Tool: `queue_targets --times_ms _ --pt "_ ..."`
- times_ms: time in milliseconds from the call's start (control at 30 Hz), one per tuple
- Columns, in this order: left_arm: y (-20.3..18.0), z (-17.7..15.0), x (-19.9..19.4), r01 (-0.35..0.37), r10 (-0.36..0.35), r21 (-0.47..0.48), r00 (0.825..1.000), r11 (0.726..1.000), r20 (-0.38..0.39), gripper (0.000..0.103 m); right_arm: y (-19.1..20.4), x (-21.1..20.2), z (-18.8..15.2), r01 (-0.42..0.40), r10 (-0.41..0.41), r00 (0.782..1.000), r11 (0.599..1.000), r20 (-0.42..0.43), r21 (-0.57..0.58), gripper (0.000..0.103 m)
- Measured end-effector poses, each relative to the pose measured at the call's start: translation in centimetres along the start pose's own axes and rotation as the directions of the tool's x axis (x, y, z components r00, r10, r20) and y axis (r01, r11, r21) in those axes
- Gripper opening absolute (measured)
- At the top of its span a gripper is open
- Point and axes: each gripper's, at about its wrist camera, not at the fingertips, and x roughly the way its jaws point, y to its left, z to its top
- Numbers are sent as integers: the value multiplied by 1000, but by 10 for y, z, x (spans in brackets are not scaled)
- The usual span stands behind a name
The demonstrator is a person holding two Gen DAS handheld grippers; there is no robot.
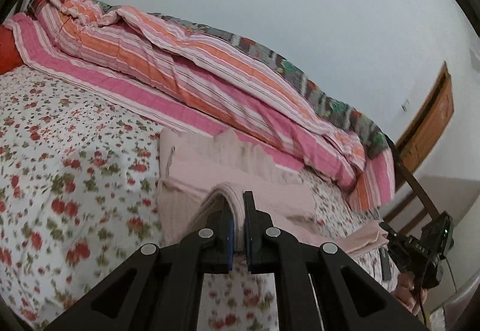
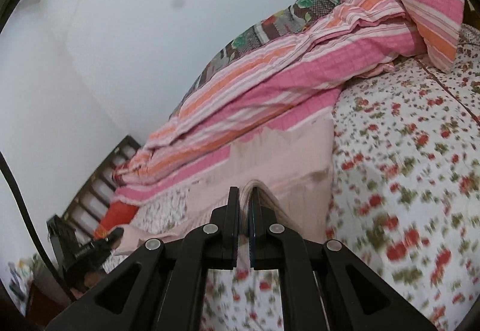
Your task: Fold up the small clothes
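A pale pink garment (image 1: 198,163) lies on the floral bedsheet (image 1: 75,151). My left gripper (image 1: 237,202) is shut on a folded edge of the garment and lifts it off the sheet. In the right wrist view the same pale pink garment (image 2: 285,148) lies against the sheet (image 2: 405,166), and my right gripper (image 2: 246,196) is shut on another folded edge of it. The right gripper also shows at the right edge of the left wrist view (image 1: 420,247), holding the garment's far end.
A pink and orange striped quilt (image 1: 186,67) is heaped along the wall side of the bed, also in the right wrist view (image 2: 285,70). A dark wooden headboard (image 2: 99,181), a red pillow (image 1: 7,52) and a wooden door (image 1: 432,127) are around the bed.
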Motion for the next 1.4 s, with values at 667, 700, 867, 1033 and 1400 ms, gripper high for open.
queue_targets --times_ms 667,700,867,1033,1400 --pt "60 65 187 -112 93 -156 988 981 -124 6 -64 172 69 110 -96 986 990 -139 92 5" --pt "63 67 197 -112 89 -164 986 980 -141 7 -67 181 72 126 -111 982 988 -150 90 5" --pt "72 73 226 -100 61 -202 980 974 -189 9 -83 207 79 150 -128 976 982 -175 118 10" --pt "66 77 221 -112 88 -152 984 982 -156 28 -83 207 79 166 -151 973 983 -178 76 28" --pt "53 47 171 -151 136 -62 971 987 -195 29 -49 140 23 179 -215 943 971 -254 -155 34"
